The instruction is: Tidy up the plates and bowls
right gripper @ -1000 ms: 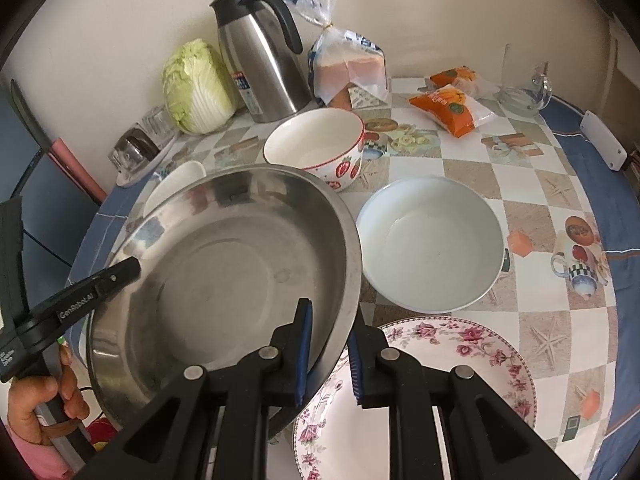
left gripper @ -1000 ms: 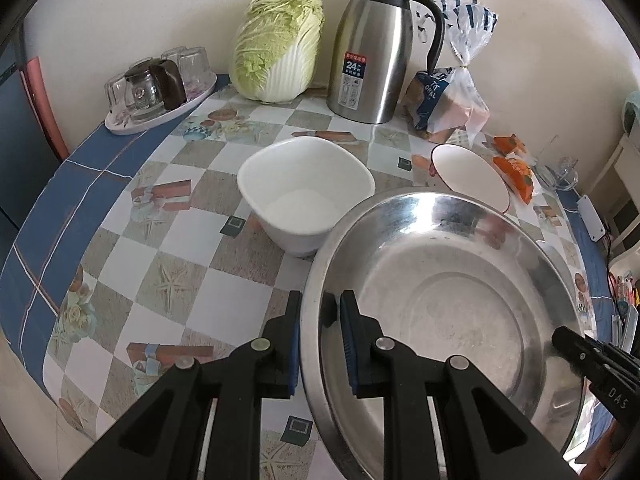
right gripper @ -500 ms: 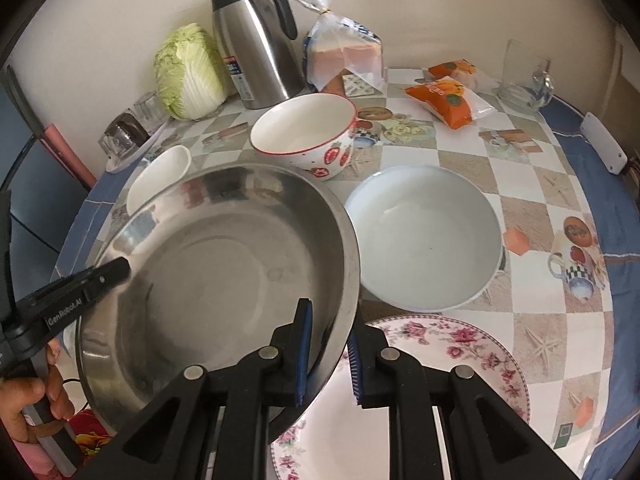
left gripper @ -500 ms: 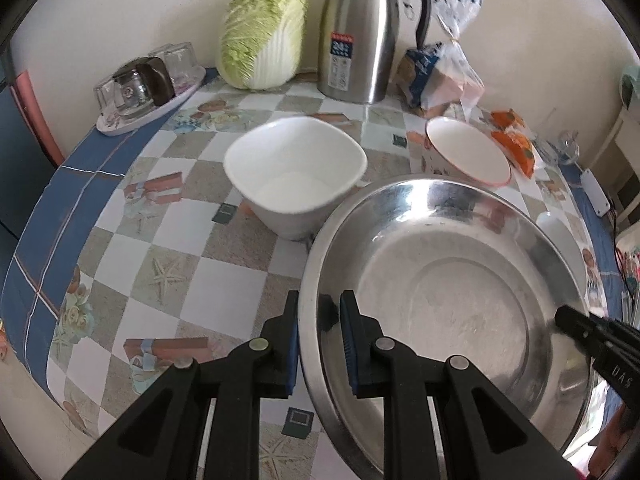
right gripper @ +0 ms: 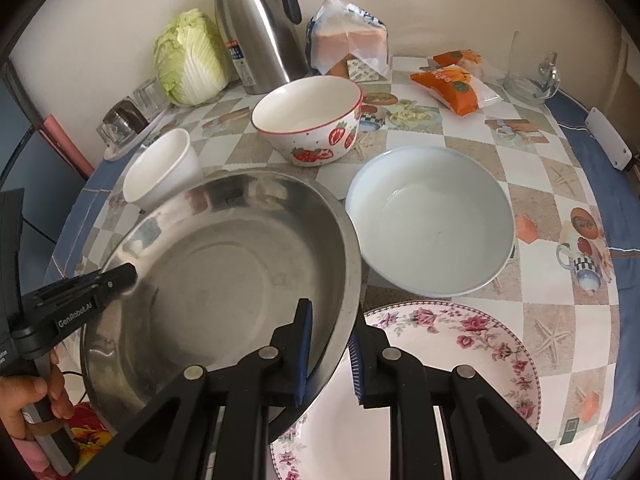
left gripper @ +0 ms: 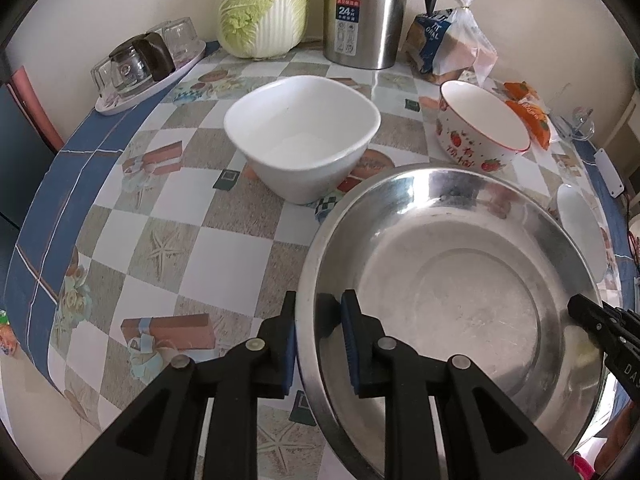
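Both grippers hold a large steel basin [left gripper: 452, 292] by its rim, above the table. My left gripper [left gripper: 318, 332] is shut on its left rim; my right gripper [right gripper: 330, 350] is shut on its right rim [right gripper: 352, 248]. The basin's right edge overlaps a floral plate [right gripper: 448, 368]. A white square bowl [left gripper: 302, 136] sits beyond the basin in the left wrist view and shows in the right wrist view [right gripper: 160, 168]. A strawberry bowl [right gripper: 310, 120] and a pale blue bowl [right gripper: 430, 220] sit on the table.
A steel thermos [right gripper: 256, 24], a cabbage [right gripper: 188, 60], bagged bread [right gripper: 348, 40] and orange snack packets [right gripper: 456, 82] stand along the back by the wall. A tray of glasses [left gripper: 144, 68] is at back left. The checkered tablecloth [left gripper: 132, 220] has a blue border.
Both grippers have carried the basin back toward the table's near edge and to the right. The square bowl and strawberry bowl now show fully beyond it. Both grips are unchanged.
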Demonstrator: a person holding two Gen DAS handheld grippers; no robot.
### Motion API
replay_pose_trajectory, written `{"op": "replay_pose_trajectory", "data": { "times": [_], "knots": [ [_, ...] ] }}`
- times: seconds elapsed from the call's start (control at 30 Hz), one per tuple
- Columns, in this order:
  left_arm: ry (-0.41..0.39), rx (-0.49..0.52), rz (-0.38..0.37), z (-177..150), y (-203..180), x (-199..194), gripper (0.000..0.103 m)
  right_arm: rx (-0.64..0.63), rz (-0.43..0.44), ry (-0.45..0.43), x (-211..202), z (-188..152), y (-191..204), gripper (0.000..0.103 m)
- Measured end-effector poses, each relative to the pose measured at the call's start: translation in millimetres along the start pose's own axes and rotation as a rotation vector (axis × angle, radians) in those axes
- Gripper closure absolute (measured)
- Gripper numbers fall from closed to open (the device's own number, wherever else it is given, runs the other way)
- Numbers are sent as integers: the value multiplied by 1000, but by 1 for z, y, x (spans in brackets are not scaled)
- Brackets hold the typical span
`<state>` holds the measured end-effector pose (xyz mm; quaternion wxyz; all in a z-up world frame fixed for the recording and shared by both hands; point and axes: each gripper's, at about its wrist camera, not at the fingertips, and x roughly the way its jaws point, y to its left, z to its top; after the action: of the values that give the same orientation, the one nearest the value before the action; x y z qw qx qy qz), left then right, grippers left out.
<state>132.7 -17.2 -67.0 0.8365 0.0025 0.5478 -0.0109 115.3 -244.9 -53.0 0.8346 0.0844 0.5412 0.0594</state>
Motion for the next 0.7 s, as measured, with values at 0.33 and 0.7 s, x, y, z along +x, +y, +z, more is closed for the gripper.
{"op": "replay_pose_trajectory", "data": {
  "times": [0.33,0.7],
  "knots": [
    [31,22,15,0,-3,10,78,-6,-23,34,14,-2,2,83],
    [10,14,18,6,-3,12,78,-13,-45,10,17,1,5,83]
  ]
}}
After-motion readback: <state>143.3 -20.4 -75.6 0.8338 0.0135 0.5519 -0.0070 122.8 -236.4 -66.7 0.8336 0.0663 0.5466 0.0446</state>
